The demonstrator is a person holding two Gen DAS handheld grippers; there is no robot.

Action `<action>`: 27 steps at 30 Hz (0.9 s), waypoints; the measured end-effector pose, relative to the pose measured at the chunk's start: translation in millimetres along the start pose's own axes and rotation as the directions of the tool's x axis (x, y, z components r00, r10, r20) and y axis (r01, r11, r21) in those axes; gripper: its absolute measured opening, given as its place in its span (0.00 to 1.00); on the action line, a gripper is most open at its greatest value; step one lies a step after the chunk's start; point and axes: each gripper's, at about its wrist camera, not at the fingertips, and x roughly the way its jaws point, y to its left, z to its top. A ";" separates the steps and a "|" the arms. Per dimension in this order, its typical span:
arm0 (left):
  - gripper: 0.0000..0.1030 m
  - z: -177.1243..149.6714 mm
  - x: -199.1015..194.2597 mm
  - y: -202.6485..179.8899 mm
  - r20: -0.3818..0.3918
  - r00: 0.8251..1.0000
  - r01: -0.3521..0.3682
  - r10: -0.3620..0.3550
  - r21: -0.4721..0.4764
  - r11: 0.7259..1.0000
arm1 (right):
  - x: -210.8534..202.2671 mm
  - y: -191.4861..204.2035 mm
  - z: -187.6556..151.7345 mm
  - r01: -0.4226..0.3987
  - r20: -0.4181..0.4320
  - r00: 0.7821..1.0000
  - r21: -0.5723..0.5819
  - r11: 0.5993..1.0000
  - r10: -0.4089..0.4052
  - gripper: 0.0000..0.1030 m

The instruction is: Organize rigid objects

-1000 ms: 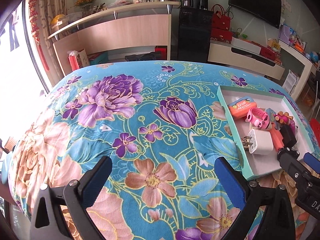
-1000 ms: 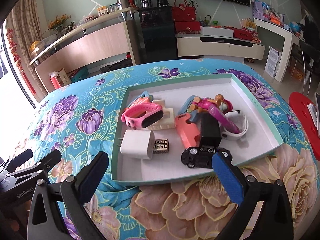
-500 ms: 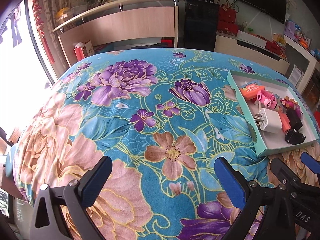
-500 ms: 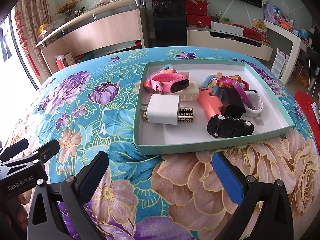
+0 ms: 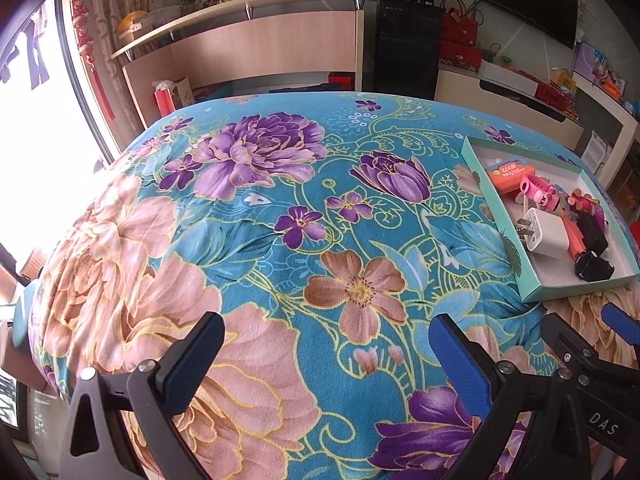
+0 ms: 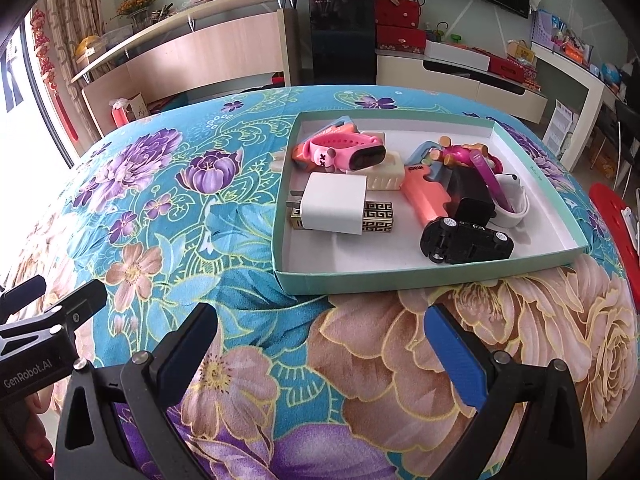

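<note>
A shallow teal tray point(image 6: 420, 280) point(image 5: 576, 290) with a white floor lies on the flowered cloth. Inside it lie a white charger point(image 6: 334, 208) point(image 5: 548, 236), a gold patterned lighter point(image 6: 378, 222), a pink watch point(image 6: 344, 152) point(image 5: 538, 190), a cream block point(image 6: 386, 172), a salmon toy point(image 6: 426, 196), a black toy car point(image 6: 466, 242) point(image 5: 594, 270), a white watch point(image 6: 512, 204) and a small doll point(image 6: 456, 152). My right gripper point(image 6: 320, 340) stands open near the cloth's front, short of the tray. Left of the tray, my left gripper point(image 5: 326, 354) is open and holds nothing.
The blue flowered cloth point(image 5: 280, 208) covers the whole table and falls away at its edges. A long wooden shelf unit point(image 5: 260, 52), a black cabinet point(image 5: 404, 52) and a low TV bench point(image 6: 460, 76) stand behind. A red stool point(image 6: 616, 216) is at the right.
Both grippers have drawn back toward the near edge of the table. The tray now lies farther ahead of the right gripper. Both stayed open and nothing in the tray moved.
</note>
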 end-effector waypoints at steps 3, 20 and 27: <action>1.00 -3.2 3.4 1.4 -0.009 1.000 -0.007 0.007 0.003 1.000 | -0.2 -0.2 -0.4 0.001 -0.001 1.000 0.002 1.000 -0.001 1.00; 1.00 -11.2 13.2 8.0 -0.027 0.999 -0.033 0.033 -0.013 0.999 | 6.0 3.8 -2.3 0.008 -0.017 1.000 -0.011 1.000 -0.008 1.00; 1.00 -12.6 14.7 7.4 -0.037 0.998 -0.042 0.042 -0.009 0.999 | 7.5 4.3 -4.9 0.010 -0.023 1.000 -0.010 1.000 -0.010 1.00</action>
